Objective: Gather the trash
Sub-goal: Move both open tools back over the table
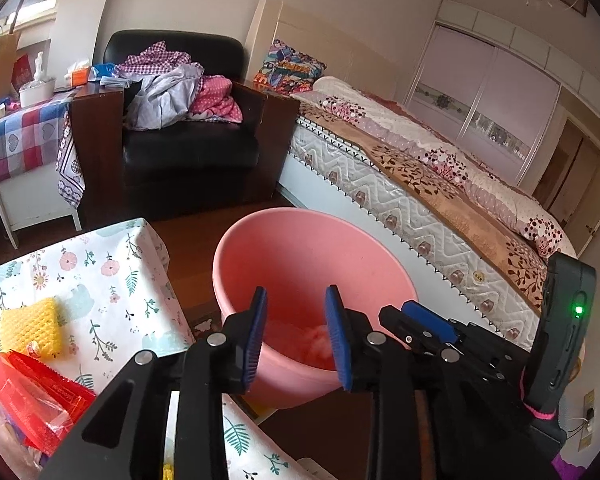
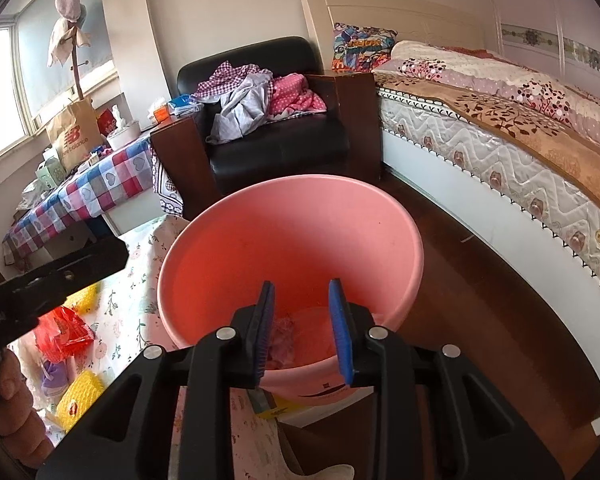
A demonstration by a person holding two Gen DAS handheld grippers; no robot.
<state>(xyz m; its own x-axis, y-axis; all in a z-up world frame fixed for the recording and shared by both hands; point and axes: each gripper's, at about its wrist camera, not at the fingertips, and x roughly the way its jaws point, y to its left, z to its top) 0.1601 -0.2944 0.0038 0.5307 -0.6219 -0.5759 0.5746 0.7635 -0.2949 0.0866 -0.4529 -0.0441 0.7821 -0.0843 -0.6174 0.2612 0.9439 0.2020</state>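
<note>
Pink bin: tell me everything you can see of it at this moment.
The pink bin is a round, smooth, plastic-looking tub that narrows toward its base, open-topped and upright on the dark wood floor beside the floral-cloth table. Pale crumpled trash lies at its bottom, and a dark label shows low on its outer wall. The left gripper and right gripper hang open above its near rim; neither visibly touches it.

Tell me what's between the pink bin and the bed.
Only bare dark wood floor lies between the pink bin and the bed; the right wrist view shows that stretch best.
</note>
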